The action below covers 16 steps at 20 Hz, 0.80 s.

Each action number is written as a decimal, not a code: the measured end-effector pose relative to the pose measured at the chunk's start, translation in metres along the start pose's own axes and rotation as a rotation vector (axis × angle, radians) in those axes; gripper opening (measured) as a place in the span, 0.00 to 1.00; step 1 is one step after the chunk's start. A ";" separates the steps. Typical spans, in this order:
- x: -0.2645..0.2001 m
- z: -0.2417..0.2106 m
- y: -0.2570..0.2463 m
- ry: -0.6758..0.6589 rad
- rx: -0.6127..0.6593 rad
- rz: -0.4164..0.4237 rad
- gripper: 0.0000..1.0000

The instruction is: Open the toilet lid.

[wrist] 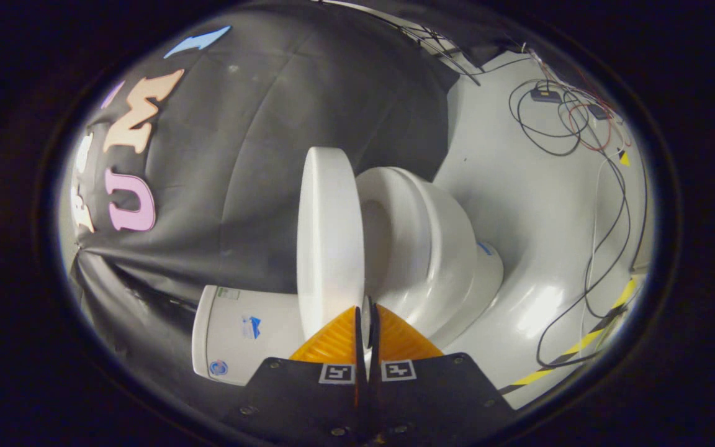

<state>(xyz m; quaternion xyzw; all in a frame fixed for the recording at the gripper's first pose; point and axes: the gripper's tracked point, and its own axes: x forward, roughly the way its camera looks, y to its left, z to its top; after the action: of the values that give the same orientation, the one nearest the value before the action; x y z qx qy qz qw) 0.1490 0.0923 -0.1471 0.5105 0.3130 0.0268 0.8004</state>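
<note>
The tongs (367,310) hide the lid's (328,236) near edge; the tank's (239,338) labels are too small to read.

So the tally: one toilet (432,248) with one lid (329,230) and one tank (242,338). One gripper (367,316), two fingers pinched nearly together, each arm wearing one square marker. On the floor there's a tangle of cables (571,118), too jumbled to count.

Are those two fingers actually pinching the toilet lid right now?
Touching. In the gripper view, the gripper has its fingers closed on the raised lid's edge, which sits pinched between them.
</note>
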 end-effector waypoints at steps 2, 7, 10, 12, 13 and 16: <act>-0.004 0.000 0.006 -0.003 -0.045 -0.015 0.01; -0.012 -0.005 0.026 0.030 -0.075 -0.051 0.01; -0.020 -0.008 0.047 0.032 -0.075 -0.019 0.01; -0.027 -0.010 0.063 0.030 -0.123 -0.003 0.01; -0.030 -0.010 0.068 0.029 -0.157 -0.005 0.01; -0.035 -0.017 0.088 0.019 -0.226 0.004 0.01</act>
<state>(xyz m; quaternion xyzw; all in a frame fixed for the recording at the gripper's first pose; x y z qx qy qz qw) 0.1364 0.1353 -0.0615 0.4174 0.3145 0.0682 0.8498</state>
